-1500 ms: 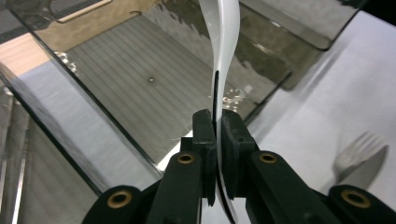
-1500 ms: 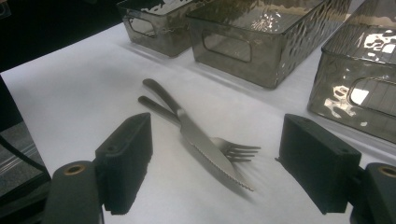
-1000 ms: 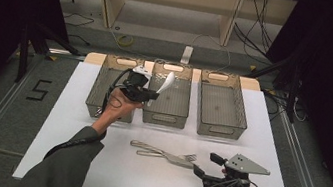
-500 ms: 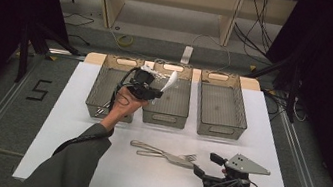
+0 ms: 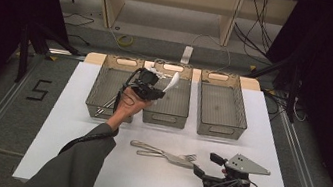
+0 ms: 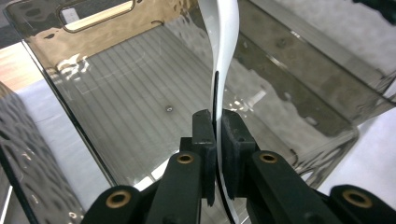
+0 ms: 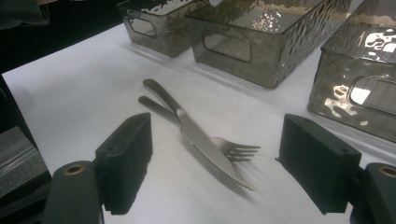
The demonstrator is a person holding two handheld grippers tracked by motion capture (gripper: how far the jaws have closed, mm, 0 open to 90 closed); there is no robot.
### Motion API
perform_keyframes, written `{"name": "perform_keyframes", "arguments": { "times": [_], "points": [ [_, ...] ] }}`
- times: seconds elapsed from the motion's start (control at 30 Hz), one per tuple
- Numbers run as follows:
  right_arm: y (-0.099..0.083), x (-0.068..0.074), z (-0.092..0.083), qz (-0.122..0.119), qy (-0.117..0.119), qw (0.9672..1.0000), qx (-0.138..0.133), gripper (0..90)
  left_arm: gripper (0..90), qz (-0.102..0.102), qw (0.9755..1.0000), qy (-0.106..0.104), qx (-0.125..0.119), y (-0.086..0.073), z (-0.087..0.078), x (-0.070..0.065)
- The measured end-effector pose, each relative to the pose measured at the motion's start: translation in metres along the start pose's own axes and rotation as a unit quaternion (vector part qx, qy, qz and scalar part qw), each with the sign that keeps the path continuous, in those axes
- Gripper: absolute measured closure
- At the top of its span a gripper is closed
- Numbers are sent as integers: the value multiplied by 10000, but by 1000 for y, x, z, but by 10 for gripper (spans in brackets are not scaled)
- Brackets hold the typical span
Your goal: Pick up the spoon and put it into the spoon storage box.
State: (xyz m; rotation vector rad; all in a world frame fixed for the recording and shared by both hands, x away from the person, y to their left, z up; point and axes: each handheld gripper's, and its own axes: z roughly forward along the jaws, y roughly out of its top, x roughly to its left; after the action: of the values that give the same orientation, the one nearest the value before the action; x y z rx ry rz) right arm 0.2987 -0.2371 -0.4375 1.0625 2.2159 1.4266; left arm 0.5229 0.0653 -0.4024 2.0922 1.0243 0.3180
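Observation:
My left gripper hovers over the middle bin, shut on a white plastic utensil. In the left gripper view the white utensil rises from between the closed jaws of the left gripper, with the bin's ribbed floor below. A steel knife lies across a steel fork on the white table. My right gripper is open just in front of them and touches neither. From above, the right gripper is just right of the knife and fork.
Three smoky clear bins stand in a row at the back. The left bin holds some metal cutlery. The right bin looks bare inside. The white table top is bounded by dark floor and rails on both sides.
My left gripper has carried the white utensil a little to the right, from the left bin's edge to over the middle bin. The right gripper has stayed put.

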Motion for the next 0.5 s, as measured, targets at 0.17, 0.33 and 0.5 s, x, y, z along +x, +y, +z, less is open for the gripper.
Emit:
{"name": "perform_keyframes", "arguments": {
  "times": [0.17,0.33,0.5],
  "points": [
    [0,0,0,0,0,10000,0,265,843,-41,10000,18,27,0,2,0],
    [0,0,0,3,2,10000,1,265,839,-79,9999,20,114,-1,5,1],
    [0,0,0,5,2,10000,1,265,706,-273,9996,8,36,1,5,0]
  ]
}}
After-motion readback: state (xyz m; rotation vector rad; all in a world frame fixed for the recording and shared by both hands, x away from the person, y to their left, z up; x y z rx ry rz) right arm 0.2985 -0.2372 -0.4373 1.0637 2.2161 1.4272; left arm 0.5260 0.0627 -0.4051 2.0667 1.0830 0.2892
